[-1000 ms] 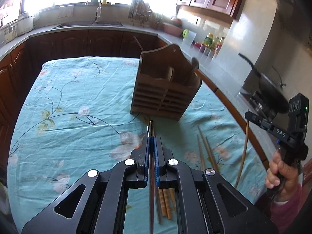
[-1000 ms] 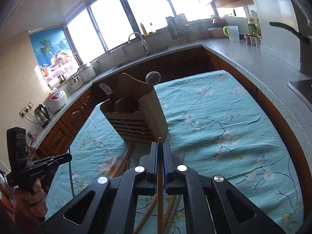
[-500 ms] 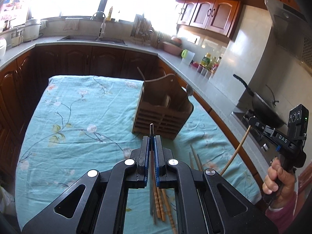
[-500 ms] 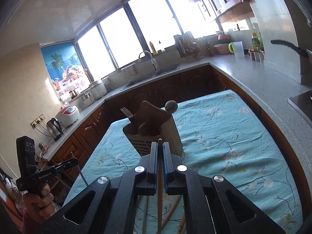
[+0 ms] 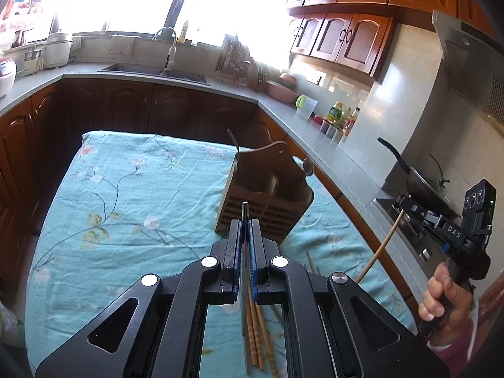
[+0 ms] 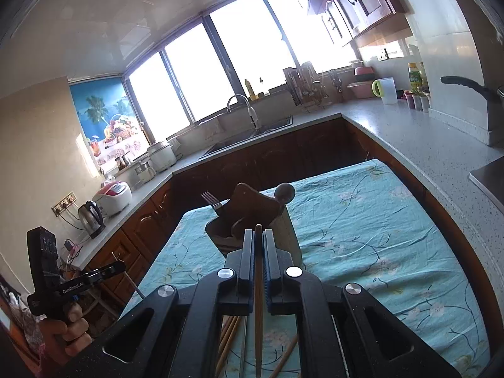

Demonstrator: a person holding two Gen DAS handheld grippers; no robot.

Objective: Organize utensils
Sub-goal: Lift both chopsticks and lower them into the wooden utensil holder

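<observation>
My left gripper (image 5: pixel 245 220) clamped on metal chopstick (image 5: pixel 244 209), right gripper (image 6: pixel 258 239) on wooden chopstick (image 6: pixel 258 271), holder (image 5: pixel 267 189) ahead, loose chopsticks (image 5: pixel 256 334) beneath.

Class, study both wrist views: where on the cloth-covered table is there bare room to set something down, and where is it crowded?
Bare: the tablecloth left of the wooden utensil holder, and right of it. Crowded: loose chopsticks lie on the cloth beneath both shut grippers.

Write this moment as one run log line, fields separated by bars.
left tool: shut on metal chopstick | right tool: shut on wooden chopstick | both raised above utensil holder | loose chopsticks on tablecloth
</observation>
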